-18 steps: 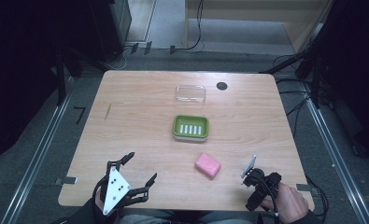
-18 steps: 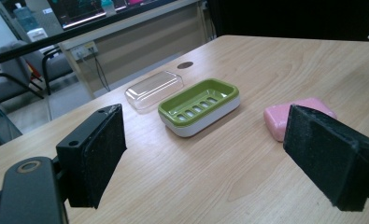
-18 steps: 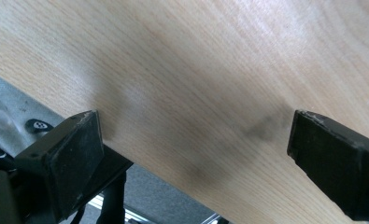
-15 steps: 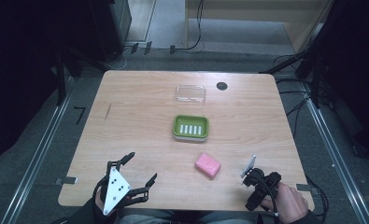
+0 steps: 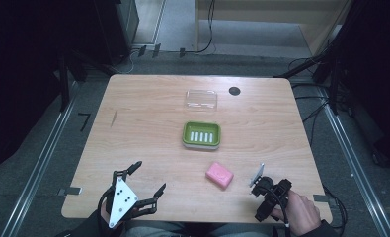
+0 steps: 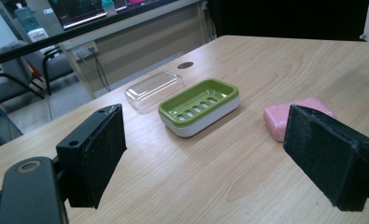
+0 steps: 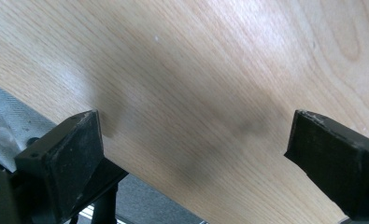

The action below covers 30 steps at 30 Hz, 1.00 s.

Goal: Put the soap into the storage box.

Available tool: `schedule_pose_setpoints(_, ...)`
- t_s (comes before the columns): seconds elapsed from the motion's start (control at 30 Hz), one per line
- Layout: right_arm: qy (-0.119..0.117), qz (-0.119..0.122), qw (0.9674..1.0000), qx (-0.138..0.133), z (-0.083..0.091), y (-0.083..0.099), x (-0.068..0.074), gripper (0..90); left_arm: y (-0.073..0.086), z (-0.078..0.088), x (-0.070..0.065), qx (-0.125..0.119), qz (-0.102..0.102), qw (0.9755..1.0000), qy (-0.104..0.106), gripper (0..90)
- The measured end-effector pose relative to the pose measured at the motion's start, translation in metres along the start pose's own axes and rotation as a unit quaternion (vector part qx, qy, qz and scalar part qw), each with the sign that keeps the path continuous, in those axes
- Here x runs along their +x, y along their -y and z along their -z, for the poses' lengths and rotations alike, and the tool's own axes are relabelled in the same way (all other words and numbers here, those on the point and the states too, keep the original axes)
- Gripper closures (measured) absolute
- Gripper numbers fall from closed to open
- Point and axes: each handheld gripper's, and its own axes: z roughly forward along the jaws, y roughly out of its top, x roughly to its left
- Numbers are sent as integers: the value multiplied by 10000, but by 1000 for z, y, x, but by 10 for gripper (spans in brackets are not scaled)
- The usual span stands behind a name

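A green soap dish with a slotted white insert sits mid-table. Its clear lid lies just beyond it. A pink soap bar rests on the wood nearer the front, right of centre. My left gripper hovers at the front left edge, open and empty. In the left gripper view the dish, the lid and the soap lie ahead of its spread jaws. A hand holds my right gripper at the front right, right of the soap. It is open over bare wood.
The wooden table has a round black hole near its far edge, beside the lid. Metal rails and cables run along the floor on both sides. In the right gripper view the table's edge lies close below the jaws.
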Motion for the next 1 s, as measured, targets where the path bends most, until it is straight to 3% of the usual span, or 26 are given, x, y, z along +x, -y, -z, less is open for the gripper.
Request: schedule_pose_setpoints(1.0,268,332,9987,-271,18,-39,9,42,0,-1,0,14,-39,10000,31,136)
